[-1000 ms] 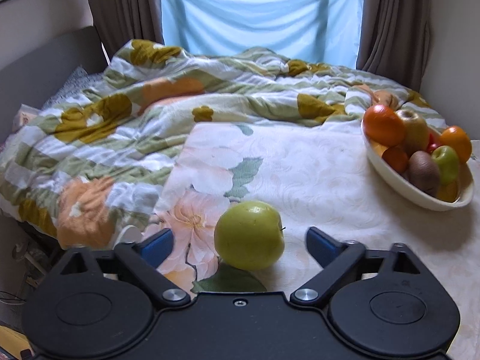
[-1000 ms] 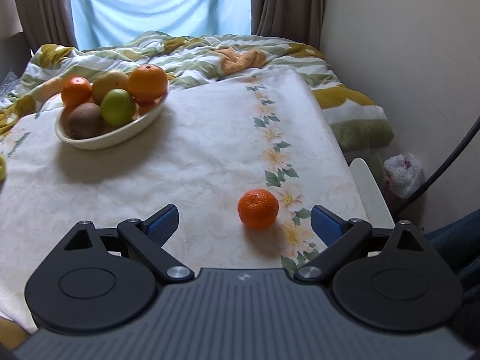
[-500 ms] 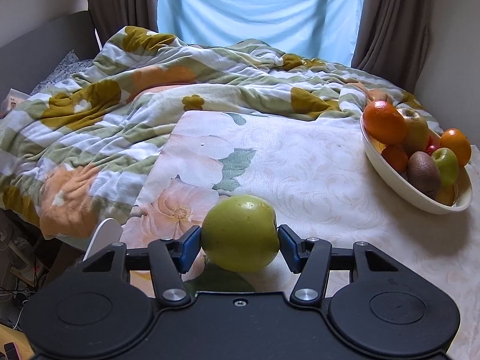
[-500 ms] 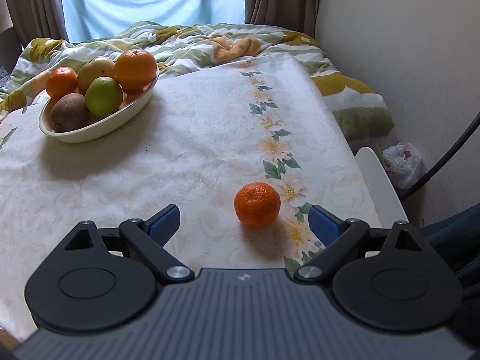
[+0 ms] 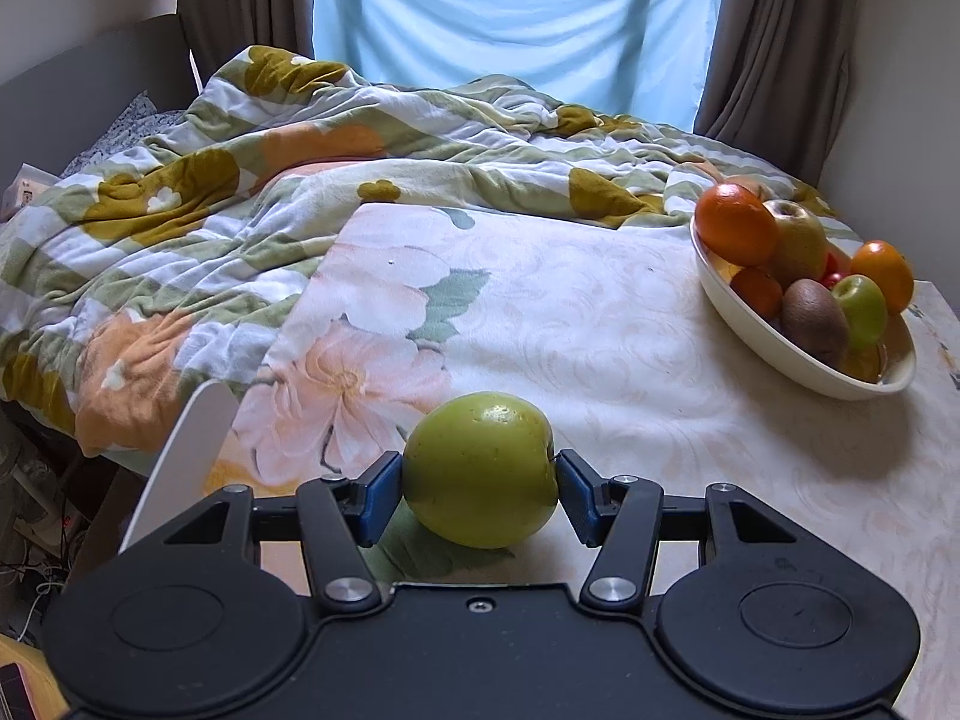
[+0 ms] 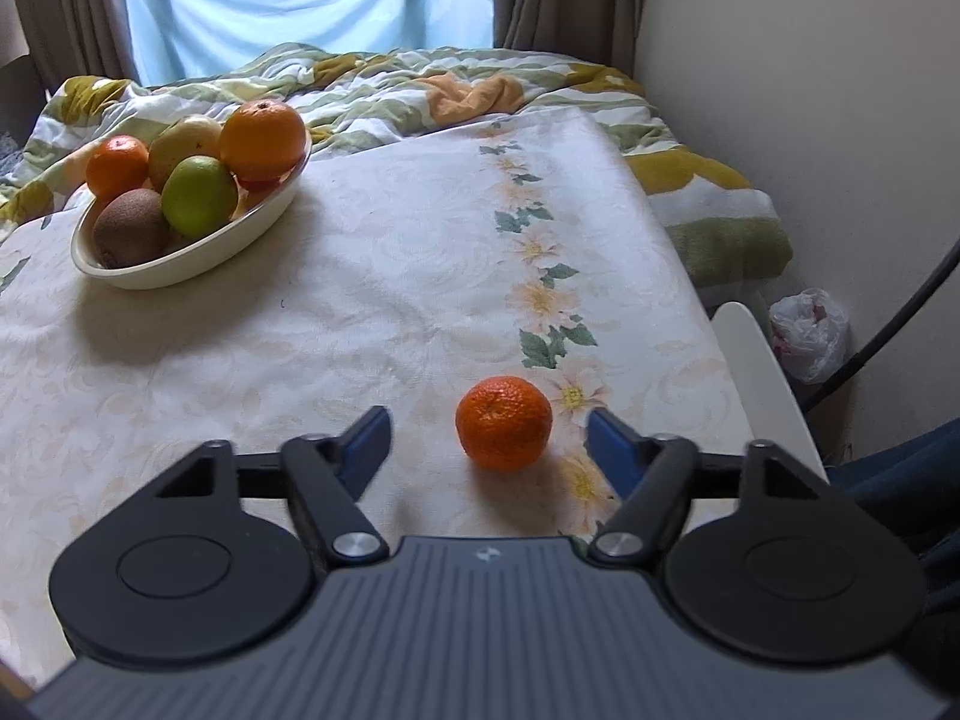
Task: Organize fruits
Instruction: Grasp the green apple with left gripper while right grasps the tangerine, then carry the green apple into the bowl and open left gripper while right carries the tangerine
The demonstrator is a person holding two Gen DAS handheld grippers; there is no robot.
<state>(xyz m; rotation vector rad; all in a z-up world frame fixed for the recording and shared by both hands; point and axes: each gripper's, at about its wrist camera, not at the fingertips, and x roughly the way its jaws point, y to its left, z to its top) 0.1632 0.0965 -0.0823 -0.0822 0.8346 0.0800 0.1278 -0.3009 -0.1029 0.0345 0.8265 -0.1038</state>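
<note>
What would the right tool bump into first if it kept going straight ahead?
Most likely the mandarin. It sits on the tablecloth just ahead of the open right tool, a little right of the middle between the blue tips. Beyond it lies only cloth, then the blanket. The bowl is far off to the left.

- The round green apple (image 5: 480, 471) sits between the left gripper's (image 5: 477, 495) pads, on the floral tablecloth (image 5: 600, 324).
- The cream oval fruit bowl (image 5: 774, 342) lies far right.
- The small orange mandarin (image 6: 503, 431) lies between the right gripper's (image 6: 486, 441) fingers.
</note>
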